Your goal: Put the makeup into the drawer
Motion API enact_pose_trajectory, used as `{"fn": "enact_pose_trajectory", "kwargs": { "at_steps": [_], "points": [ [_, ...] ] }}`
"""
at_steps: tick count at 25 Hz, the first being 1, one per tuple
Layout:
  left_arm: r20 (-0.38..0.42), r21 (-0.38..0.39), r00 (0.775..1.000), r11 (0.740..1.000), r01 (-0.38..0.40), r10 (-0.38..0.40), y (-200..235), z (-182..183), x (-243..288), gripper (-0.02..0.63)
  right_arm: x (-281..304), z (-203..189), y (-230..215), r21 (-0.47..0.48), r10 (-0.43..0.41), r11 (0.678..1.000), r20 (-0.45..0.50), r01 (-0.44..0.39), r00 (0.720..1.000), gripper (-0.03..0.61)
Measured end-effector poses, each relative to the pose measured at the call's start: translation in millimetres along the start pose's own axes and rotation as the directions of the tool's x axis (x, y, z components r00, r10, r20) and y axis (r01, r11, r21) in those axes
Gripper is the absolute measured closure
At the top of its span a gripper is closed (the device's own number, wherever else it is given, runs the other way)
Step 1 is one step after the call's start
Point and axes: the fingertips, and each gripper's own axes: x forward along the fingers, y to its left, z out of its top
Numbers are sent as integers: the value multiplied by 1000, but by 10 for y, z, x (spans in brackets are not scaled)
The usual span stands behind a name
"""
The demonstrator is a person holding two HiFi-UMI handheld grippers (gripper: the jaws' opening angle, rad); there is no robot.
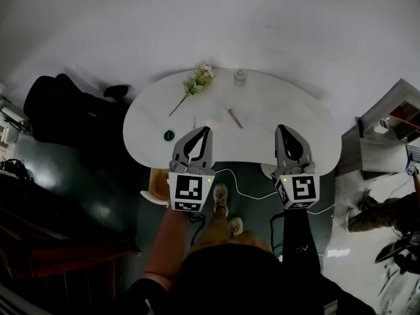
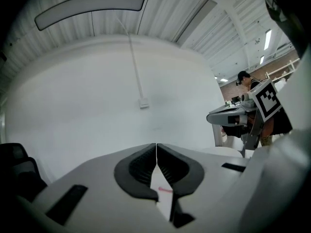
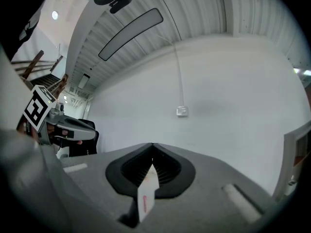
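On the white curved table point(image 1: 289, 104) lie a pink makeup stick point(image 1: 235, 118), a small dark green round piece point(image 1: 168, 136), a small pale piece point(image 1: 212, 123) and a thin white stick point(image 1: 194, 121). My left gripper point(image 1: 207, 130) is held over the table's near edge, beside the pale piece. It is shut and holds nothing; its jaws meet in the left gripper view point(image 2: 156, 147). My right gripper point(image 1: 280, 128) hangs over the near edge further right, also shut and empty, jaws together point(image 3: 152, 147). Both point level at a bare white wall. No drawer is plainly in sight.
A flower sprig point(image 1: 195, 85) and a small jar point(image 1: 240, 77) stand at the table's back. A tan piece point(image 1: 157, 184) sticks out under the front edge. A black chair point(image 1: 65, 110) is at the left, a white shelf unit point(image 1: 387, 130) at the right. A white cable point(image 1: 249, 192) lies on the floor.
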Motion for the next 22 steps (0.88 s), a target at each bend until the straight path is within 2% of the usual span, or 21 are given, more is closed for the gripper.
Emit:
{"fn": "enact_pose_trajectory", "kwargs": {
  "at_steps": [6, 10, 18, 22],
  "points": [
    [17, 19, 999, 999, 47, -47, 181, -44, 589, 603, 481, -17, -174, -38, -15, 999, -13, 14, 1000, 574],
    [6, 108, 997, 991, 79, -80, 322, -55, 1009, 603, 892, 0, -331, -32, -49, 998, -21, 48, 999, 574],
    [42, 101, 980, 977, 189, -194, 584, 7, 1740, 603, 1616, 23, -487, -79, -88, 993, -22, 86, 996, 574],
    [52, 87, 976, 975, 205, -210, 703, -26, 1937, 603, 1765, -39, -538, -75, -110, 991, -34, 107, 993, 575]
  ]
}}
